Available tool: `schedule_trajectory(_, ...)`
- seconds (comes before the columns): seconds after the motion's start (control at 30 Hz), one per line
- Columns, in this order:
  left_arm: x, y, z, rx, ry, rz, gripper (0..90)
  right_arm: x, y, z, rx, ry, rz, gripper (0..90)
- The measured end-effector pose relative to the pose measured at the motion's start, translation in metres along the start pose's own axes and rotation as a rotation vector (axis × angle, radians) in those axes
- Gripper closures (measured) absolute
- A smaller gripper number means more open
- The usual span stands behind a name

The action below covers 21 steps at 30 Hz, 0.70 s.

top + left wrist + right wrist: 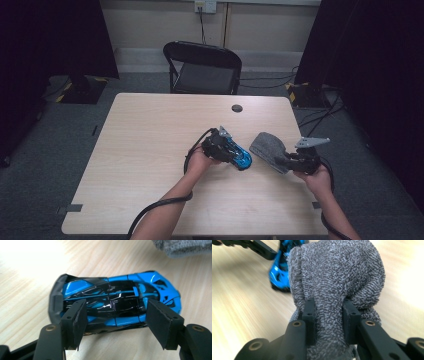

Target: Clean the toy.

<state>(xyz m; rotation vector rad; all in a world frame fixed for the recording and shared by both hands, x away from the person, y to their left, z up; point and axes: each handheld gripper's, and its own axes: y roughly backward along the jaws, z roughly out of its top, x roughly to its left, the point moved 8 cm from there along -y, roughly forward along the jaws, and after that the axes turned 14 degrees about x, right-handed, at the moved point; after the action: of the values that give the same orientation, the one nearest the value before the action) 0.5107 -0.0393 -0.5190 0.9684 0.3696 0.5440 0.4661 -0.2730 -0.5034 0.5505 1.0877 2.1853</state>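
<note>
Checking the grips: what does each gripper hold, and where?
Right gripper pinches a bunched fold of the grey cloth. Left gripper straddles the toy car, pads apart.

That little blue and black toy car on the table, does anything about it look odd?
Yes: the glossy blue and black toy car lies tipped on its side on the pale wooden table, not on its wheels, between the left gripper's jaws. No damage shows.

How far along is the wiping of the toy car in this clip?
Done: the right gripper is shut on the grey cloth. In hand: the left gripper brackets the blue toy car, fingers not pressing it. Left: cloth and car are apart, so no wiping yet.
</note>
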Motion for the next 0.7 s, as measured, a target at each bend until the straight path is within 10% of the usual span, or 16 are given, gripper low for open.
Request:
schedule_trajectory(0.43,0.057,0.106,-0.048,-0.147,0.101,0.091,34.9,0.088,-0.035,0.077,0.010,0.267,0.140,68.5)
schedule_trajectory(0.7,0.069,0.131,-0.096,-0.147,0.123,0.125,35.0,0.158,-0.088,0.107,0.068,0.422,0.251,68.2)
